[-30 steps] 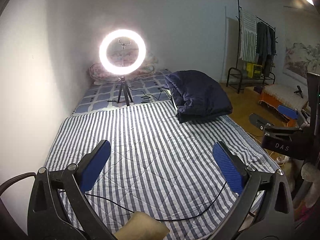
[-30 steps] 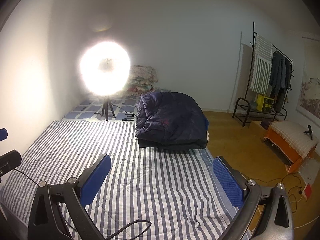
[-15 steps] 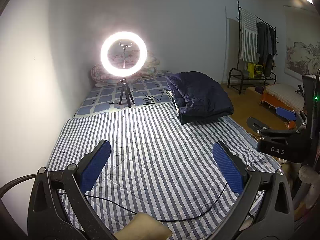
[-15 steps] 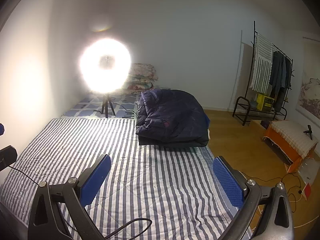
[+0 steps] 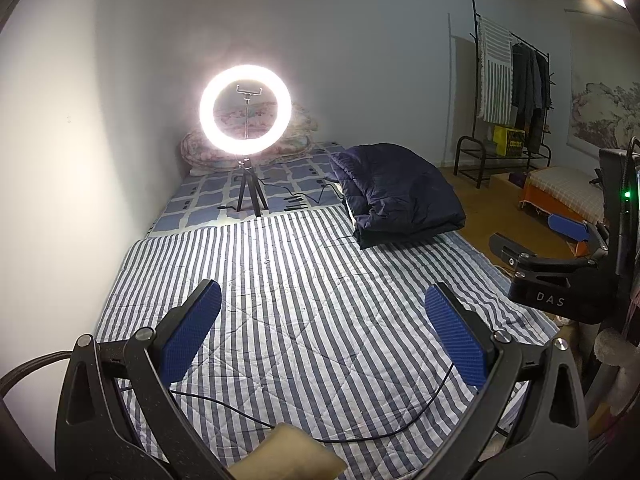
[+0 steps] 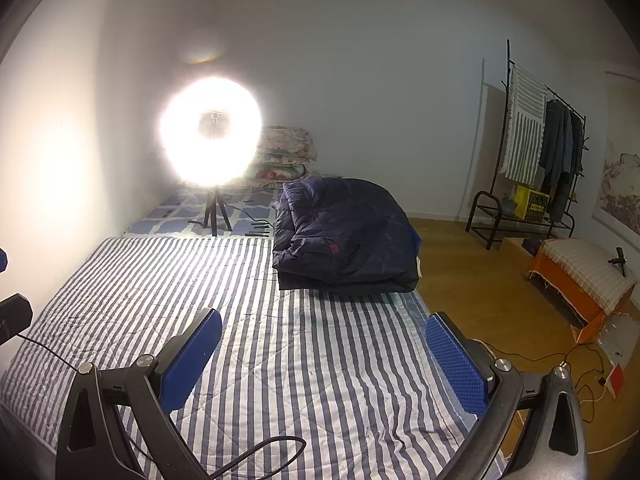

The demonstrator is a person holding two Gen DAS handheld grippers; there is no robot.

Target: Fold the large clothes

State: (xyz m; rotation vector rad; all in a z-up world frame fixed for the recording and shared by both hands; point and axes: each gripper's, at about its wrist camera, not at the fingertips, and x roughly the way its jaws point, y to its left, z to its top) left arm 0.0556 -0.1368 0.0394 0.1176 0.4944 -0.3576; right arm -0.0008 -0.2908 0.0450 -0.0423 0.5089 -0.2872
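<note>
From my left gripper [image 5: 322, 312] I see both blue pads spread wide with nothing between them, hanging above the striped quilt [image 5: 304, 304] that covers the bed. At about ten o'clock in that view a lit ring light [image 5: 243, 115] stands on a small tripod on the checked sheet beyond the quilt, with a stack of floral bedding [image 5: 296, 140] behind it against the wall. A thin black cable [image 5: 360, 432] trails across the quilt at six o'clock. The folded dark navy padded jacket [image 5: 396, 194] lies at one o'clock, at the far right edge of the bed, well apart from both tools. Further right, at three o'clock, my right gripper [image 5: 536, 236] comes in from the frame edge, likewise wide apart and empty. Through its own camera the right gripper [image 6: 322, 338] shows the same wide gap over the quilt, and the jacket [image 6: 348, 232] sits at twelve o'clock, folded into a thick bundle. A clothes rack [image 6: 536, 152] with hanging garments stands at two o'clock by the wall, on the wooden floor [image 6: 472, 280].
</note>
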